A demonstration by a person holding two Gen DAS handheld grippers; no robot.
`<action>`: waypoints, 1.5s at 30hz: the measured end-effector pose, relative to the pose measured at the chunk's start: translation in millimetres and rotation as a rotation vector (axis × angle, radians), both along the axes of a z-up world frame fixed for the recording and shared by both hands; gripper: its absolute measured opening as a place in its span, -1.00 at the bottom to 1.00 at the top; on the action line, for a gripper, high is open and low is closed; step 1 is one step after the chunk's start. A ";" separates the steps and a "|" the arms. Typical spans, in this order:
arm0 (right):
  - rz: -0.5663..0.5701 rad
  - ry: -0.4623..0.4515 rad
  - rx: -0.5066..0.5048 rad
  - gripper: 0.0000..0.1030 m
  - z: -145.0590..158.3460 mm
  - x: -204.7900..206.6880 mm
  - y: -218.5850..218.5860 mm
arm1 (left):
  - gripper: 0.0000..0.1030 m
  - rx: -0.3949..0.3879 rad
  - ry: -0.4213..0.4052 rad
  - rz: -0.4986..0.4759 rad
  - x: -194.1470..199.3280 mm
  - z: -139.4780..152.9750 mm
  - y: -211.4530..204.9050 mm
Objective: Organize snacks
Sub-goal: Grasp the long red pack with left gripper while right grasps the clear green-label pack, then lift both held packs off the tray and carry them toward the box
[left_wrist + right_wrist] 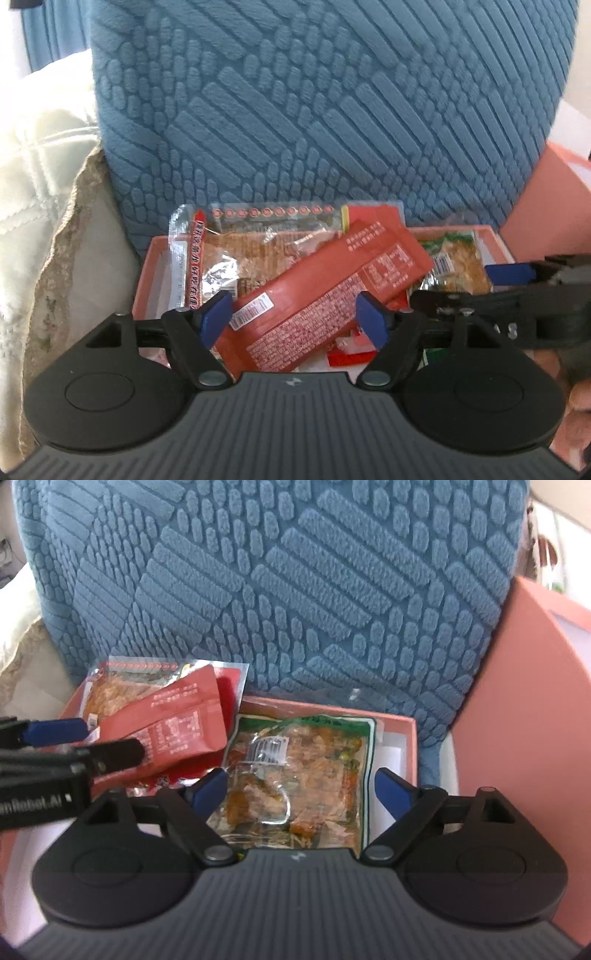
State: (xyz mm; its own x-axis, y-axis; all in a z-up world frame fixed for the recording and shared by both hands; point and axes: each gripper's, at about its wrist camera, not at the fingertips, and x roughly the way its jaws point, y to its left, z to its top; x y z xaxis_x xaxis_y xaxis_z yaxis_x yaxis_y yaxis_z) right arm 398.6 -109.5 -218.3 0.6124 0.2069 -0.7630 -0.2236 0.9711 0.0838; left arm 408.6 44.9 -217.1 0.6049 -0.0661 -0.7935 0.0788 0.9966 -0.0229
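Blue quilted upholstery (332, 110) is filling the background, with a pink box (147, 273) sitting at its foot. Both tools are hovering over that box: the left gripper (293, 319) is spreading its jaws wide on either side of a long red packet (332, 280) lying slantwise on the pile, pads not visibly pressing it, holding nothing. The right gripper (303, 794) is likewise gaping, empty, above a clear green-edged pouch (299, 768) resting flat in the right part of the box. On the far left, a clear pouch with red trim (207, 254) is leaning up against the cushion. A pink lid (524, 720) is standing off to the right. Packing seems well along; I judge the snacks are now being straightened. Next, each tool would need to close on its packet and lay it flatter.
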 end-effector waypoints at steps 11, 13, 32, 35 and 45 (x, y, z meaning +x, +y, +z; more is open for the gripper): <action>-0.045 -0.009 -0.004 0.06 11.1 -0.2 -0.2 | 0.62 0.082 0.011 -0.069 -5.1 -8.1 -15.8; -0.061 -0.032 -0.006 -0.16 19.7 -0.4 -4.7 | 0.63 0.092 0.012 -0.082 -6.5 -9.0 -18.6; -0.066 -0.015 0.085 -0.29 30.5 -0.2 -26.2 | 0.48 0.250 0.014 -0.180 -11.1 -26.4 -55.3; -0.052 -0.018 0.086 -0.29 33.5 -3.5 -27.4 | 0.24 0.190 0.000 -0.126 -14.0 -14.3 -42.5; -0.044 -0.024 0.100 -0.29 36.6 -14.2 -28.1 | -0.12 -0.039 -0.002 0.044 -16.7 5.4 -0.4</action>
